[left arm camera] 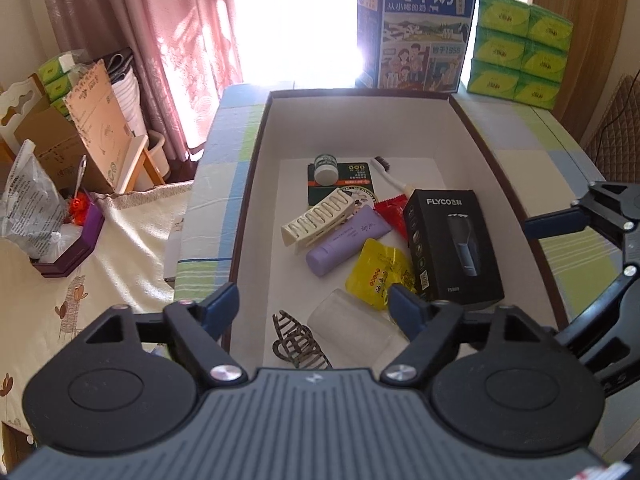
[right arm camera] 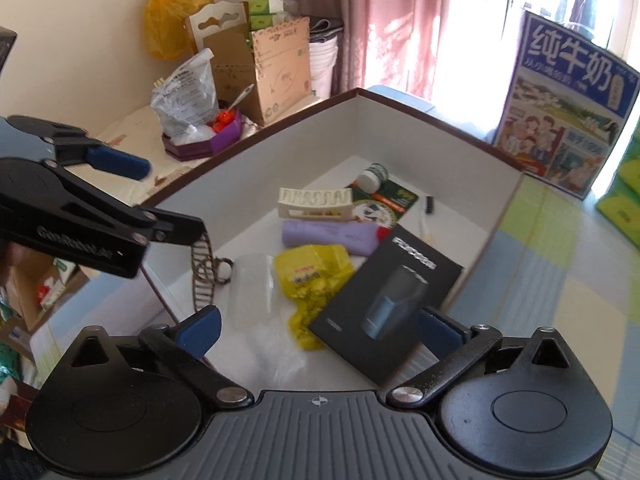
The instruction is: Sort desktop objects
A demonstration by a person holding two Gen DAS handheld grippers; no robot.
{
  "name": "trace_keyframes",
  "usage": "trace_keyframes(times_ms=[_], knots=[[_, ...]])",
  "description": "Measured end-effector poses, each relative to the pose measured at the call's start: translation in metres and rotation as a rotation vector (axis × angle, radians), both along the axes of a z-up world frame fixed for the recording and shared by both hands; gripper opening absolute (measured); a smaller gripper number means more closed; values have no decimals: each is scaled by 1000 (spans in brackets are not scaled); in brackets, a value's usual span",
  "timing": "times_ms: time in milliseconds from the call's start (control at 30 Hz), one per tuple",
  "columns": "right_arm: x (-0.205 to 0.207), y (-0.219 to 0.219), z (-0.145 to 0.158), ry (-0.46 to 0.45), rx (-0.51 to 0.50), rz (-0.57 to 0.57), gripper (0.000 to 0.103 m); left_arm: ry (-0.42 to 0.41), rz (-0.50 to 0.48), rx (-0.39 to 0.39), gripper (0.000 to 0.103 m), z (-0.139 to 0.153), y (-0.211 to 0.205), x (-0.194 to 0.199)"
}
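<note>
Plainly, progress: most of the sorting looks done; the goods lie gathered inside the large shallow white-lined cardboard box with a dark brown rim [left arm camera: 256, 184]; no loose object shows on the checked cloth around it.
Left claw: the left gripper [left arm camera: 316, 304] stands spread above the box's near edge; nothing is between its blue pads; no earlier view is given to say more.
Right claw: the right gripper [right arm camera: 320, 328] is spread wide over the box's near right corner; it holds nothing.
Near edge of the box: a dark bronze toothed hair claw clip [left arm camera: 298, 344] beside a frosted clear plastic cup lying on its side [left arm camera: 352, 330]; from the right wrist view the clip seems to lean against the near wall, though motion blur makes that uncertain.
Right side of the box: a black rectangular shaver carton [left arm camera: 452, 246], resting partly on a crumpled yellow foil sachet [left arm camera: 380, 272].
Middle of the box: a lilac plastic squeeze tube [left arm camera: 348, 240]; a cream ribbed hair clip [left arm camera: 316, 216]; a small red wrapper [left arm camera: 394, 214].
Far end of the box: a little white jar with a green lid [left arm camera: 326, 168] on a dark green card; a white-handled brush [left arm camera: 390, 176].
Left to do: probably little; perhaps only tidying within the box.
</note>
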State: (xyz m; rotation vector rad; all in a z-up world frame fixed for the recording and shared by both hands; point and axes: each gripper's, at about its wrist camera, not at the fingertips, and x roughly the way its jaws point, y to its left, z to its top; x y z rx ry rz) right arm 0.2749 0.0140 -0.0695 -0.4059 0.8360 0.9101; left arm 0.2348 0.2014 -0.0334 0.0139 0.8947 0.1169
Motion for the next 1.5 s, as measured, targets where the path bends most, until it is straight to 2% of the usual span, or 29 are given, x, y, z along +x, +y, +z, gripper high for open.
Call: trace_keyframes(times_ms=[233, 600, 900, 1500], knots=[[-7, -18, 8, -5, 2, -38, 101, -21, 33, -4, 91, 12, -11, -15], [-22, -36, 13, 22, 13, -37, 101, -32, 88, 7, 92, 21, -28, -36], [-30, -48, 21, 11, 17, -40, 101, -41, 138, 33, 99, 24, -46, -50], [-51, -88, 31, -8, 33, -41, 101, -54, 218, 32, 99, 30, -74, -75]])
